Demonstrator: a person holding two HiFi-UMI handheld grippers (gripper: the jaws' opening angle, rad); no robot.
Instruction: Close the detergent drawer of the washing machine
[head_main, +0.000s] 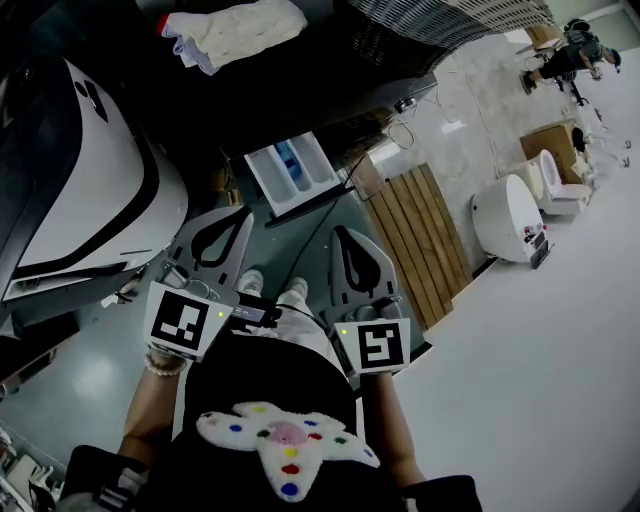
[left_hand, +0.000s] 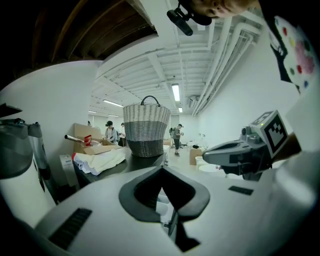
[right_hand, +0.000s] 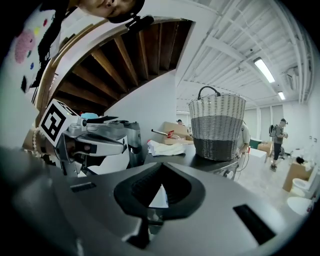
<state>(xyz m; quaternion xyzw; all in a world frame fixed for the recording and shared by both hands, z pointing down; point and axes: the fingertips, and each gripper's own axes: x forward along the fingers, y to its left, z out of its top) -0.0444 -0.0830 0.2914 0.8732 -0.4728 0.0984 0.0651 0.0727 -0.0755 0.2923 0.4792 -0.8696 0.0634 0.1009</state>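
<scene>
The detergent drawer (head_main: 292, 172) stands pulled out of the dark washing machine (head_main: 320, 80). Its white tray with a blue compartment is open to view, ahead of the person and roughly between the lines of the two grippers. It is not yet pushed in, so the task looks unstarted.

The left gripper (head_main: 238, 214) points forward from the near side toward the drawer's left part, apart from it. Its jaws are pressed together with nothing between them. The right gripper (head_main: 343, 232) is just to its right and also aimed forward, jaws together and empty. Closed jaws suit this job: a closed tip gives a blunt, firm end for pushing on the drawer's front, and no grip is needed. Both are held near the person's body, apparently to line up the push.

On the machine's top, farther off, rest a folded white cloth (head_main: 235, 28) and a wicker laundry basket (head_main: 450, 20). A slatted wooden panel (head_main: 420, 240) shows to the right of the drawer.
</scene>
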